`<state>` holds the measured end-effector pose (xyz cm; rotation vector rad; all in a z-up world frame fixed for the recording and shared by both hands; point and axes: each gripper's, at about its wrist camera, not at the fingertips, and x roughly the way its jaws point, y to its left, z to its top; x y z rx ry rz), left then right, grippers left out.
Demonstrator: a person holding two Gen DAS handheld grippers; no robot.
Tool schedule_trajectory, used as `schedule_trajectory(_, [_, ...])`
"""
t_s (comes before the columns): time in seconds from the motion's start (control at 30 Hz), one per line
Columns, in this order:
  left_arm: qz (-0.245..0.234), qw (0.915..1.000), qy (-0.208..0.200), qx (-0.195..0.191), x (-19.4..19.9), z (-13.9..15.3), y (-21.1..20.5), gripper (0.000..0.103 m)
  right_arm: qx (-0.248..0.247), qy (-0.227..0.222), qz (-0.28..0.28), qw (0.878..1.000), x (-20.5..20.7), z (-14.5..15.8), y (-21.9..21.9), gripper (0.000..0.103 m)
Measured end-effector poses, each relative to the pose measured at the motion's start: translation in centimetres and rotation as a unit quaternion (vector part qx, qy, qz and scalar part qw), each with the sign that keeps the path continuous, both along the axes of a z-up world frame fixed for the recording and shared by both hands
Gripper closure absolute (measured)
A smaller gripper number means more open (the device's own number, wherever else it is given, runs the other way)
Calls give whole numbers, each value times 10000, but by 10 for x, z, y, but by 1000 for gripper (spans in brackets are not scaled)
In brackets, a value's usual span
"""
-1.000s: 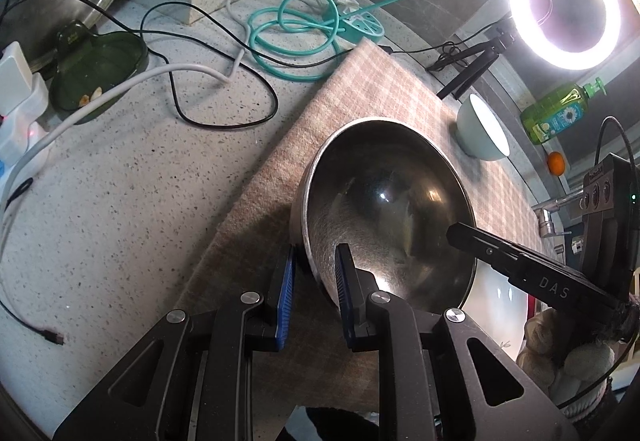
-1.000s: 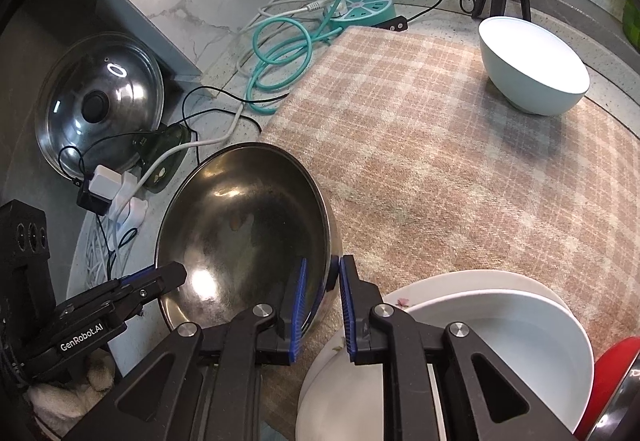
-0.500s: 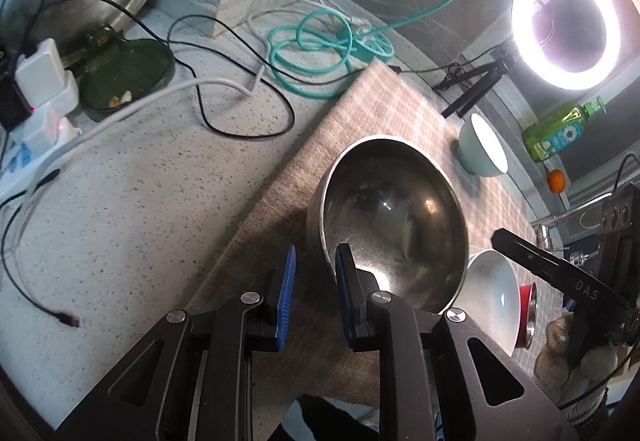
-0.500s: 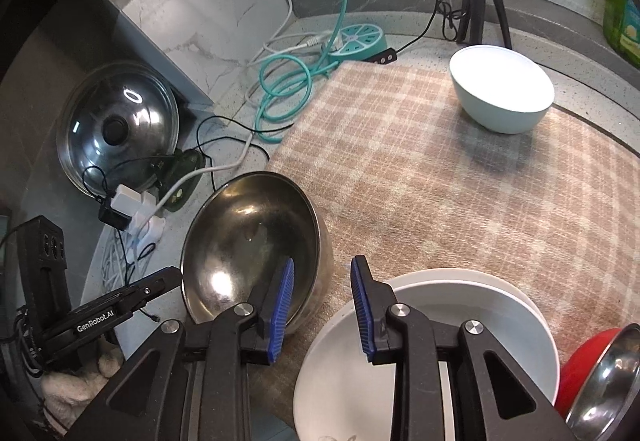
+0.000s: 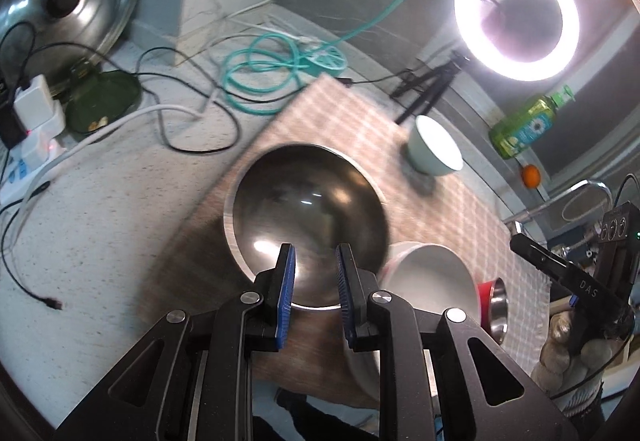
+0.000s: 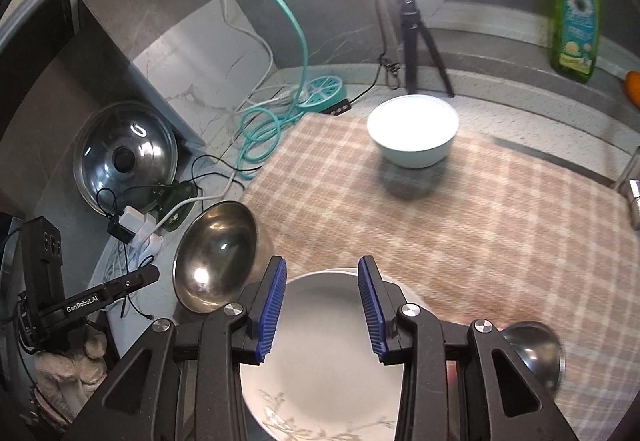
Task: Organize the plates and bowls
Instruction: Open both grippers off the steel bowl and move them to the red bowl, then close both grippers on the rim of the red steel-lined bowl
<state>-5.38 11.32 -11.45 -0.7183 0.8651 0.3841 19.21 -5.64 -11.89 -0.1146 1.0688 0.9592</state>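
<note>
We find the steel bowl (image 5: pixel 308 225) at the mat's (image 6: pixel 460 225) left edge: rigid, light, slick; take its rim. Left hand-held gripper (image 5: pixel 312 281) slightly apart, empty; right hand-held gripper (image 6: pixel 322 305) opening, empty.

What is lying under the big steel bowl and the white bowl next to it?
A beige plaid cloth lies under the big steel bowl and white bowl. The counter beneath the cloth is hidden.

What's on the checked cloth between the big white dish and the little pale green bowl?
Nothing. In the right wrist view, only bare beige checked cloth lies between the white ceramic dish and the pale green ceramic bowl, apart from the bowl's shadow.
</note>
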Motion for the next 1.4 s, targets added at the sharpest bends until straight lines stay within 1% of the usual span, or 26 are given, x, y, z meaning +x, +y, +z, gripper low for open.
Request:
schedule_trajectory(0.1, [-137, 9999, -26, 14, 11, 4, -17, 81, -31, -86, -142, 9999, 12, 4, -25, 69])
schedule_trajectory(0.37, [-641, 9979, -53, -37, 47, 5, -67, 80, -120, -139, -520, 9985, 47, 5, -87, 69])
schedule_trajectory(0.7, [-1273, 9915, 1, -271, 89, -10, -138, 80, -352, -10, -743, 9966, 76, -11, -146, 69])
schedule_trajectory(0.87, [-1472, 9886, 89, -306, 104, -16, -170, 80, -430, 125, -708, 9965, 84, -24, -165, 69])
schedule_trajectory(1.07, [-1641, 9860, 250, -124, 119, -22, -200, 80, -425, 434, -565, 9966, 86, -45, -178, 69])
schedule_trajectory(1.4, [-1862, 9809, 539, 169, 138, -33, -227, 80, -276, 850, -442, 9950, 90, -72, -185, 69])
